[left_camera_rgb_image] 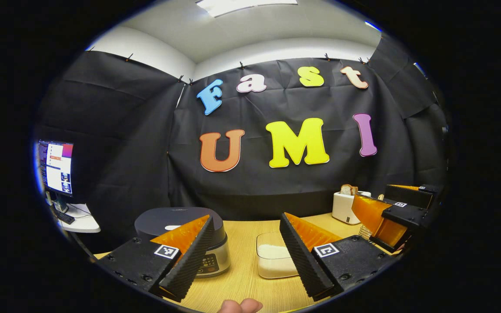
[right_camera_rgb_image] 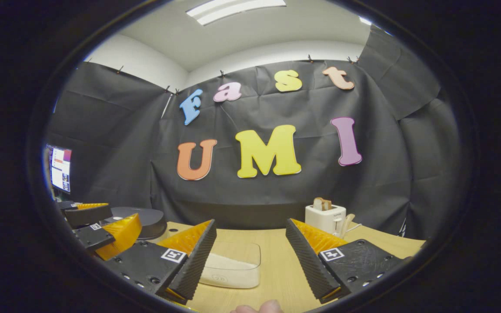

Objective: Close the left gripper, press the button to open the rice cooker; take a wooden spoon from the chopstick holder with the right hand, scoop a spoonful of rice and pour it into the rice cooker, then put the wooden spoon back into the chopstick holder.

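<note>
The rice cooker (left_camera_rgb_image: 176, 224) stands at the table's left with its dark lid down, partly behind my left gripper's left finger; it also shows as the rice cooker (right_camera_rgb_image: 144, 221). A clear box of white rice (left_camera_rgb_image: 274, 261) sits between the fingers of my left gripper (left_camera_rgb_image: 246, 228), which is open and holds nothing. My right gripper (right_camera_rgb_image: 250, 228) is open too, above the rice box (right_camera_rgb_image: 233, 265). A pale wooden handle (right_camera_rgb_image: 347, 222) sticks up beside the toaster; its holder is hard to make out. A bit of wire rack (left_camera_rgb_image: 365, 232) peeks from behind the right gripper (left_camera_rgb_image: 389, 217).
A white toaster (left_camera_rgb_image: 345, 208) with bread in it stands at the back right of the wooden table (left_camera_rgb_image: 242, 278), also seen as the toaster (right_camera_rgb_image: 325, 218). A monitor (left_camera_rgb_image: 55, 167) sits on a side desk at far left. The left gripper (right_camera_rgb_image: 98, 232) hovers by the cooker.
</note>
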Motion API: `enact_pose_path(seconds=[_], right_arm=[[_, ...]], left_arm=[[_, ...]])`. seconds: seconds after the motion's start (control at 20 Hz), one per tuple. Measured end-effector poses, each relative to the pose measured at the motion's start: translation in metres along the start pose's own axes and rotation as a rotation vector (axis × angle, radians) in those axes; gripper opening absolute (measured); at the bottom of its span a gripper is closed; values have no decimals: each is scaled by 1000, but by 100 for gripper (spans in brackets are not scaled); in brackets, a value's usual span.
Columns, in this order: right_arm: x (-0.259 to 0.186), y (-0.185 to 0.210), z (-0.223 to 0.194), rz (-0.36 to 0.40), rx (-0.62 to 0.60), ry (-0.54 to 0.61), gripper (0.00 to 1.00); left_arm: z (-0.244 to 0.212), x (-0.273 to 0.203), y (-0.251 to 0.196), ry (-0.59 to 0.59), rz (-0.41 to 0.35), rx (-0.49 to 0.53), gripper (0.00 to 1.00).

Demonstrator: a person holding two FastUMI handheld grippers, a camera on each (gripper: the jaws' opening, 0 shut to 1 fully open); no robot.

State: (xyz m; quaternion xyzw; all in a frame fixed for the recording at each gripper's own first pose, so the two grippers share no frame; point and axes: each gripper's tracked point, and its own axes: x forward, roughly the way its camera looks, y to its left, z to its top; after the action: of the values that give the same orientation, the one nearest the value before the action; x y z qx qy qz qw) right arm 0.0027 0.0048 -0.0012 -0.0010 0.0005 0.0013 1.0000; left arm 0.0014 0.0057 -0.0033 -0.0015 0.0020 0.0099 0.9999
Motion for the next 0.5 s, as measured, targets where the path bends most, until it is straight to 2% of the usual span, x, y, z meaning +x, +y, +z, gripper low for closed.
enact_pose_path(seconds=[0.3,0.4,0.45,0.5], right_arm=[[1,-2,-4,12,-1,13,92],[1,-8,-7,17,-11,22,95],[1,-13,-5,18,-8,22,92],[1,-18,-4,17,-2,18,92]], left_arm=[[-2,1,0,11,7,-20,96],[-9,2,3,42,35,-39,96],[-9,1,5,48,45,-36,100],[-7,-1,8,47,62,-25,96]])
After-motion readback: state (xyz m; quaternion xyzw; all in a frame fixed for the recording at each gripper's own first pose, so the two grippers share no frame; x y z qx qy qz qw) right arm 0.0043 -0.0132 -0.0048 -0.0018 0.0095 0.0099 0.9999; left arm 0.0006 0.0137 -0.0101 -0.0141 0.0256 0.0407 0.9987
